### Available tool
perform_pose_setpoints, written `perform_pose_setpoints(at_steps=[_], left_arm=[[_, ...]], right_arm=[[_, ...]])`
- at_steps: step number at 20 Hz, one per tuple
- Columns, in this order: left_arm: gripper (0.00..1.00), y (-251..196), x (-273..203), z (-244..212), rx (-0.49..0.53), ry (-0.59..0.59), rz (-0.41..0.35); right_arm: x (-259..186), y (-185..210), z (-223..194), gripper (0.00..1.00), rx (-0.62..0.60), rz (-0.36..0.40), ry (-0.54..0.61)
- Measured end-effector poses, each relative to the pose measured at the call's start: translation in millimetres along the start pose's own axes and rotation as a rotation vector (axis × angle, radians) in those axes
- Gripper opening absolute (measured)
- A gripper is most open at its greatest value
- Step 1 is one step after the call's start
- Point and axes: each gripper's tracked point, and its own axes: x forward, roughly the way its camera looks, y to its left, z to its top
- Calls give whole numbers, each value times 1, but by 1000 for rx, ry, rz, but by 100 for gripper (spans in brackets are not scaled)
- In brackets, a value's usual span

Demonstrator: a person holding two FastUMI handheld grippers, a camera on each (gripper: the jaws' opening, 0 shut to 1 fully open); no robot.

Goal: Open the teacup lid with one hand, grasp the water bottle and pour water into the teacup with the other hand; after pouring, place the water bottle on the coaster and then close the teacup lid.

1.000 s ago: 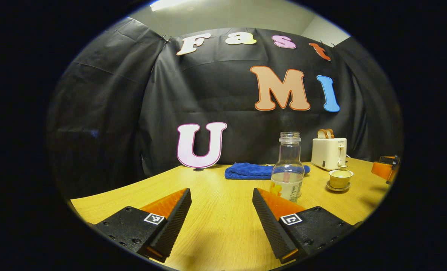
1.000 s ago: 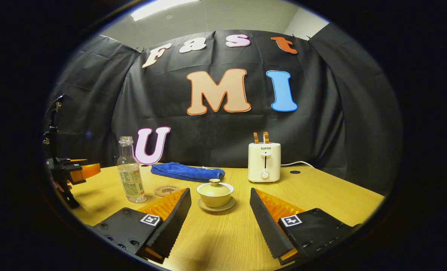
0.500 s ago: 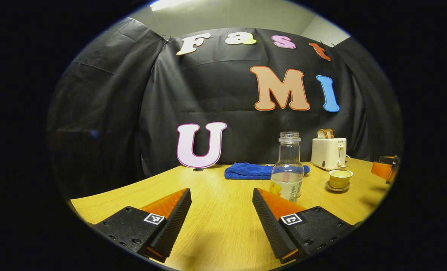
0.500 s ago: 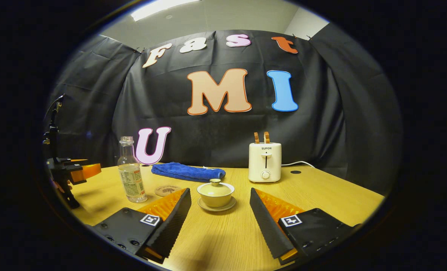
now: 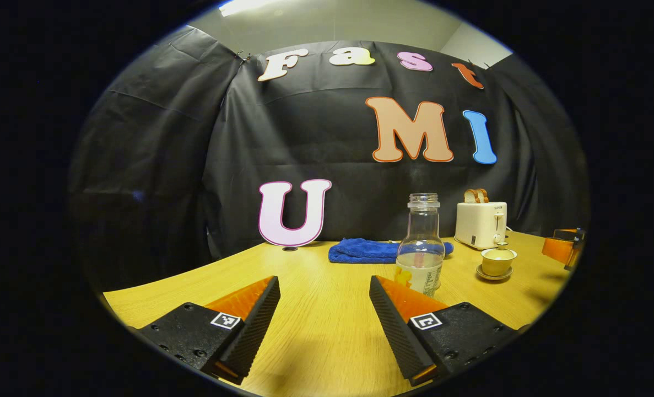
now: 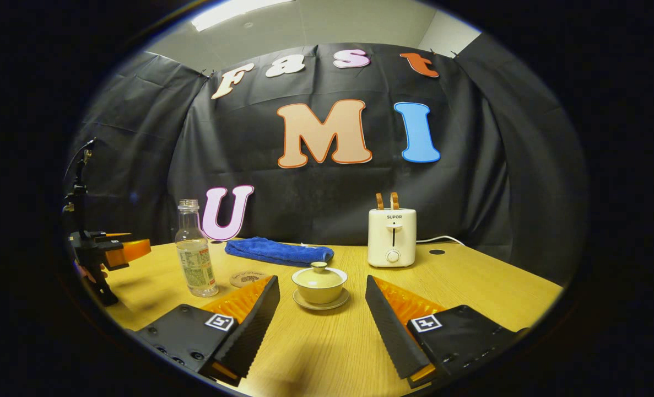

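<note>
both grippers hover low over the wooden worktop (image 6: 470, 286) with jaws spread wide and nothing between them. in the right gripper view, the right gripper (image 6: 322, 325) points at the teacup (image 6: 320, 282), which sits on its saucer just ahead of the gap between the jaws, lid (image 6: 319, 272) on. the water bottle (image 6: 195, 258) stands upright, uncapped, ahead and left of the jaws, with the round coaster (image 6: 248, 277) just beside it toward the cup. a blue cloth (image 6: 278, 252) and a toaster (image 6: 392, 237) lie farther back. in the left gripper view, the left gripper (image 5: 324, 322) has the bottle just beyond its right jaw, the teacup farther right.
</note>
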Motion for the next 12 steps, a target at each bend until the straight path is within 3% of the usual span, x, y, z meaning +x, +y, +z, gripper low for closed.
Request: perform_pose_setpoints(at_steps=[3,4,5,9,11,12], left_arm=[[95,0,0,-1,0,0,0],[95,0,0,-1,0,1,0],[95,0,0,-1,0,0,0],[95,0,0,-1,-1,1,0],[96,0,0,-1,-1,1,-1],[95,1,0,-1,-1,1,-1]], right_arm=[[6,4,0,94,1,17,2],[10,6,-2,99,1,22,3],[13,6,-1,94,1,23,3],[29,9,-3,94,3,31,11],[42,9,-5,99,5,28,18],[47,10,-5,94,5,31,22]])
